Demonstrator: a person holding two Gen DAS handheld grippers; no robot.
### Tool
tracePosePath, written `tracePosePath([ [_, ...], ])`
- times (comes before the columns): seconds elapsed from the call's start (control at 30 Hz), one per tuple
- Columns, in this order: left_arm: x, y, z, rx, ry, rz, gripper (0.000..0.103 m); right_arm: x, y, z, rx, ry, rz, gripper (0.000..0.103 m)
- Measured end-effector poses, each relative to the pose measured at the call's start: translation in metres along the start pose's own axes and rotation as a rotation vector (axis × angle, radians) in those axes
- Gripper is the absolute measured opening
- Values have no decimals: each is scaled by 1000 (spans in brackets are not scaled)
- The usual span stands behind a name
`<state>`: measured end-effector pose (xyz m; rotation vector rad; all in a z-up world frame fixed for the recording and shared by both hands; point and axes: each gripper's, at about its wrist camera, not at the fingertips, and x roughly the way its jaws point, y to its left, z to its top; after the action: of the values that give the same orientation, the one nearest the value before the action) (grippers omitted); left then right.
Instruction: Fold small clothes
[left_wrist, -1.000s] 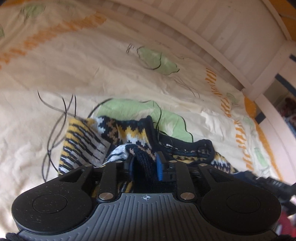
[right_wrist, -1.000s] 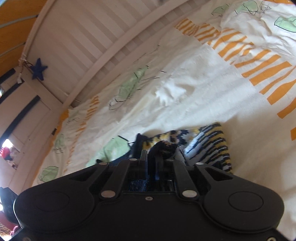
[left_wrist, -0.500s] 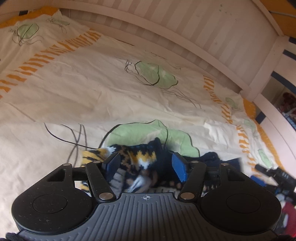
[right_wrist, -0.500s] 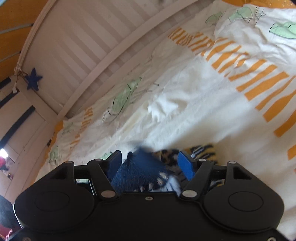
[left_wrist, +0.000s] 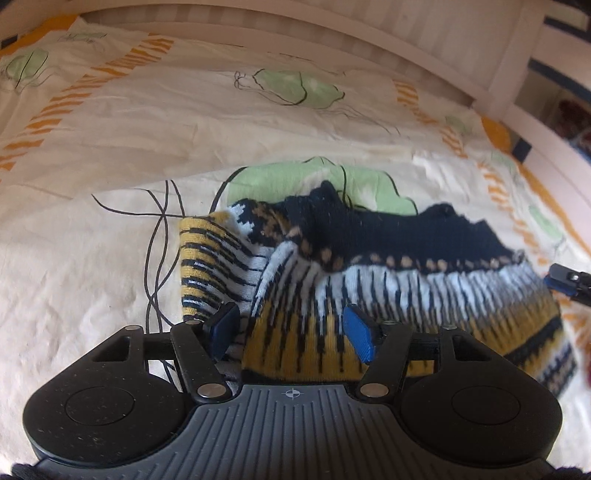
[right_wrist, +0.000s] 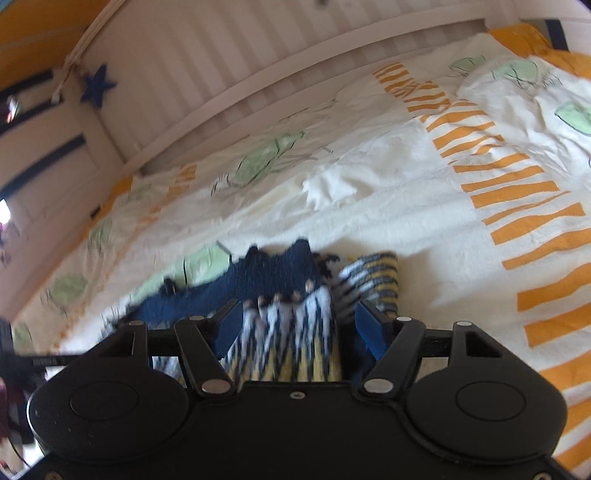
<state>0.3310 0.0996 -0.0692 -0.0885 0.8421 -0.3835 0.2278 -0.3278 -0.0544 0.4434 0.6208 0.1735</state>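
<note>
A small knitted sweater (left_wrist: 369, 266), navy with yellow, white and black patterns, lies folded on the bed. It also shows in the right wrist view (right_wrist: 291, 295). My left gripper (left_wrist: 291, 332) is open, its blue pads apart just above the sweater's yellow near edge. My right gripper (right_wrist: 295, 325) is open too, with the sweater's striped part lying between its pads. A tip of the right gripper (left_wrist: 565, 280) shows at the right edge of the left wrist view, beside the sweater.
The bed sheet (left_wrist: 110, 184) is cream with green shapes and orange stripes. A white slatted bed rail (right_wrist: 221, 74) runs along the far side. A blue star (right_wrist: 98, 86) hangs on the frame.
Both grippers were shut on the sweater a second ago. They opened and let it go. The sweater now lies spread wider and flatter in front of them.
</note>
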Motion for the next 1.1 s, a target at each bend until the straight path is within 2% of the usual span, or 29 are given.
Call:
tracePosePath([
  [0.03, 0, -1, 0, 9, -2, 7, 58, 0, 2, -3, -18, 6, -2, 72],
  [0.07, 0, -3, -1, 18, -3, 6, 43, 0, 3, -5, -34, 10, -5, 72],
  [0.1, 1, -4, -2, 34, 1, 11, 16, -1, 4, -7, -48, 12, -7, 72],
  [0.13, 1, -7, -2, 53, 4, 43, 6, 0, 5, -8, -63, 16, -9, 72],
  [0.17, 0, -7, -2, 61, 1, 66, 6, 1, 6, -9, -73, 21, -10, 72],
  [0.37, -10, 7, -9, 5, -31, 56, 6, 3, 8, -13, -103, 33, -8, 70],
  [0.43, -12, 9, -10, -7, -39, 54, 6, 3, 12, -14, -132, 45, -10, 51],
  [0.47, -13, 10, -10, -15, -42, 53, 6, 4, 15, -15, -157, 56, -27, 26],
  [0.5, -13, 10, -10, -23, -42, 50, 6, 4, 18, -15, -178, 67, -44, 12],
  [0.63, -14, 12, -10, -22, -33, 67, 6, 5, 13, -13, -189, 82, -138, 9],
  [0.7, -13, 14, -10, -29, -25, 85, 6, 7, 8, -14, -164, 90, -153, 9],
  [0.83, -11, 13, -11, -26, -16, 123, 6, 9, 15, -15, -200, 93, -192, 9],
  [0.93, -10, 9, -11, 19, 0, 172, 6, 8, 14, -14, -195, 95, -210, 8],
  [1.03, -11, 12, -9, -3, 22, 219, 6, 8, 13, -13, -184, 95, -221, 8],
  [1.1, -10, 16, -7, -13, 51, 299, 4, 8, 14, -13, -178, 94, -229, 8],
])
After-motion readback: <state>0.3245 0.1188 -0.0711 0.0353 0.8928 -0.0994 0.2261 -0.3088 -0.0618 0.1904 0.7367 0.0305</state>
